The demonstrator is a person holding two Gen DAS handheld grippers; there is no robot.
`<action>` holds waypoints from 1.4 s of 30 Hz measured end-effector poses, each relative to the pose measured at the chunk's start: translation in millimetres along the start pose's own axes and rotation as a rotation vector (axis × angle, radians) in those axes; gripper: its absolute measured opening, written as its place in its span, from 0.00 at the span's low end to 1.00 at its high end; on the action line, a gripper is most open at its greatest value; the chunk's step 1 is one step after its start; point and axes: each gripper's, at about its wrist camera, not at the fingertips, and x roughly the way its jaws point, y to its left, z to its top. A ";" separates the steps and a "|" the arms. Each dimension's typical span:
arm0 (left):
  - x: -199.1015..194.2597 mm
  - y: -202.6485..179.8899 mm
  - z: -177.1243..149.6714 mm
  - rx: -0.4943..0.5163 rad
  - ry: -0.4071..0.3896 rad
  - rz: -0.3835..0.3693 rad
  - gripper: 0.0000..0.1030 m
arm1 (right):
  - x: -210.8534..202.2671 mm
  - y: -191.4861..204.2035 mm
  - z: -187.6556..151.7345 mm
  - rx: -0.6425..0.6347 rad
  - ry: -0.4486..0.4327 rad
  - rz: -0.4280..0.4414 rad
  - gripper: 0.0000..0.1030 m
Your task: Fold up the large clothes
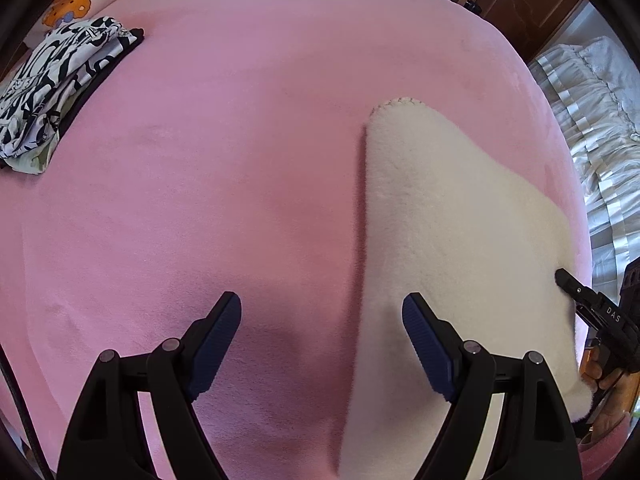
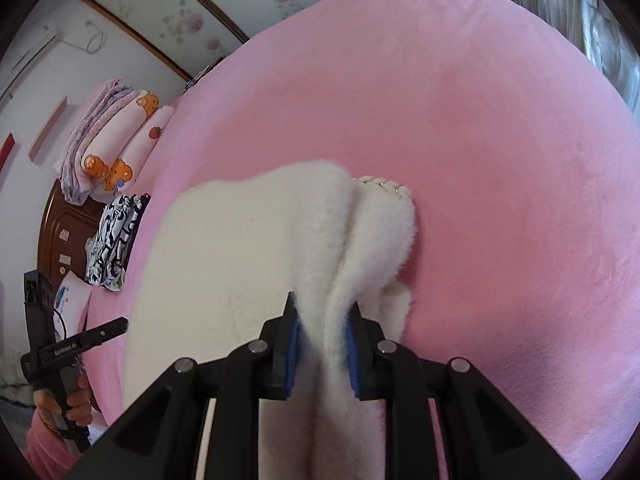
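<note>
Left wrist view: the left gripper sits at the bottom middle of the frame. Its jaws are wide apart and hold nothing. Under it is the pink bed cover. The fluffy white garment lies in the lower right half. The right gripper pokes in at the right edge, by the garment's side.

Right wrist view: the right gripper is at the bottom middle. Its jaws pinch a thick bunch of the fluffy white garment, which spreads up to the middle. The left gripper is at the lower left, with a hand on its handle.

To fold well, I think the left gripper should grab the other edge, then both lift together, slow and even.
</note>
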 end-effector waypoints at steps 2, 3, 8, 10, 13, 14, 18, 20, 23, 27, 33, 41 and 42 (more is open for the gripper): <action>5.4 2.7 1.9 0.006 0.035 -0.034 0.79 | -1.6 -7.2 -1.7 0.051 0.001 0.026 0.21; 5.3 1.4 -0.6 0.010 0.043 -0.036 0.79 | -3.5 -7.4 -3.2 0.052 0.001 0.020 0.22; -4.6 10.1 -19.0 -0.019 0.090 -0.139 0.79 | -20.2 -9.2 -9.0 0.082 0.041 0.003 0.28; -9.9 12.8 -31.0 -0.029 0.110 -0.189 0.79 | -31.7 -10.2 -15.1 0.085 0.057 0.003 0.30; -13.9 15.2 -48.9 -0.050 0.147 -0.254 0.79 | -46.7 -14.0 -29.4 0.104 0.119 -0.002 0.39; -13.7 17.2 -54.4 -0.064 0.160 -0.282 0.79 | -50.0 -15.4 -35.2 0.119 0.145 0.001 0.44; -2.9 22.9 -72.2 -0.114 0.230 -0.325 0.79 | -65.6 -20.2 -62.9 0.203 0.191 0.002 0.58; 3.6 27.1 -77.5 -0.145 0.259 -0.351 0.79 | -67.7 -22.9 -77.0 0.252 0.233 -0.003 0.63; 12.2 37.8 -90.7 -0.224 0.283 -0.432 0.79 | -69.2 -27.0 -95.9 0.319 0.241 -0.005 0.63; 31.2 50.0 -105.5 -0.333 0.352 -0.541 0.86 | -67.5 -34.0 -107.2 0.395 0.207 0.029 0.62; 39.6 34.6 -111.8 -0.312 0.392 -0.585 0.86 | -67.0 -26.6 -108.9 0.368 0.185 0.058 0.23; 21.8 16.4 -103.9 -0.350 0.355 -0.452 0.49 | -68.1 -20.8 -113.6 0.403 0.179 0.103 0.19; 18.3 15.6 -101.7 -0.345 0.352 -0.443 0.47 | -68.1 -18.0 -113.9 0.398 0.182 0.110 0.19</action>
